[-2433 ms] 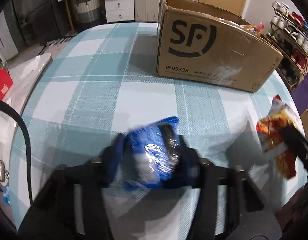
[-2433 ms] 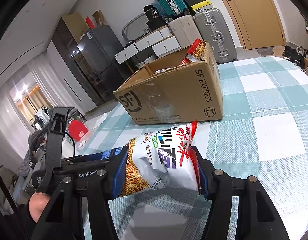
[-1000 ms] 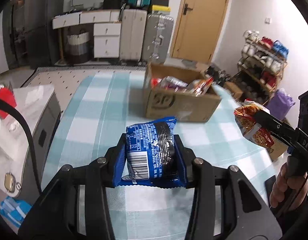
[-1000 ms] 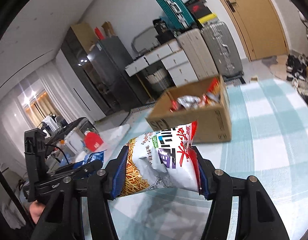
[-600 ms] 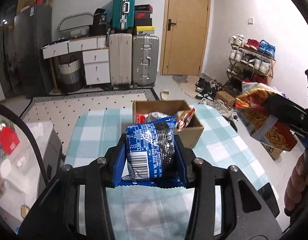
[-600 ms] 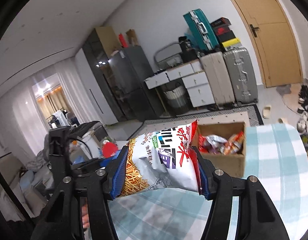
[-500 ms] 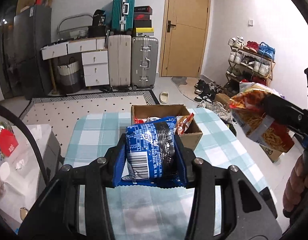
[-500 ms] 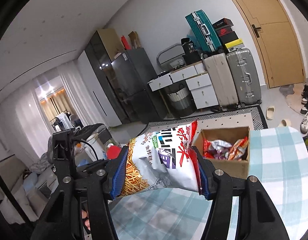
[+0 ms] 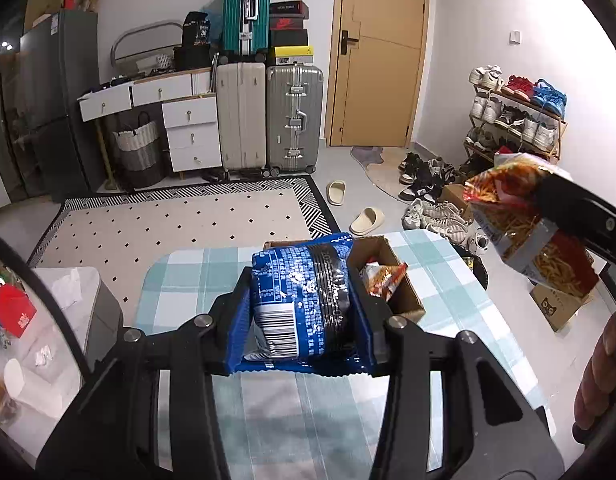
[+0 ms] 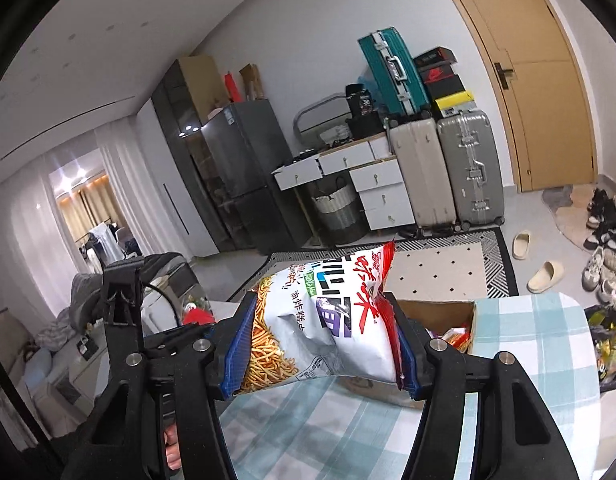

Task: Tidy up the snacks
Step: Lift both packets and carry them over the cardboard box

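Observation:
My left gripper (image 9: 301, 304) is shut on a blue snack packet (image 9: 301, 296) with a barcode, held high above the checked table (image 9: 179, 280). Behind the packet, far below, sits the open cardboard box (image 9: 392, 276) with red snack bags inside. My right gripper (image 10: 320, 340) is shut on a white and red bag of fried sticks (image 10: 328, 320); the same bag (image 9: 528, 216) hangs at the right of the left wrist view, clamped by the other gripper. In the right wrist view the box (image 10: 444, 316) lies just behind the bag.
The table's far edge drops to a patterned rug (image 9: 179, 220). Suitcases (image 9: 267, 116), white drawers (image 9: 179, 120) and a door (image 9: 380, 52) line the back wall. A shoe rack (image 9: 516, 116) stands right. A white side surface (image 9: 39, 340) with clutter lies left.
Both grippers have risen well above the table with their packets still clamped. The box and table look smaller and farther below, and more of the room shows.

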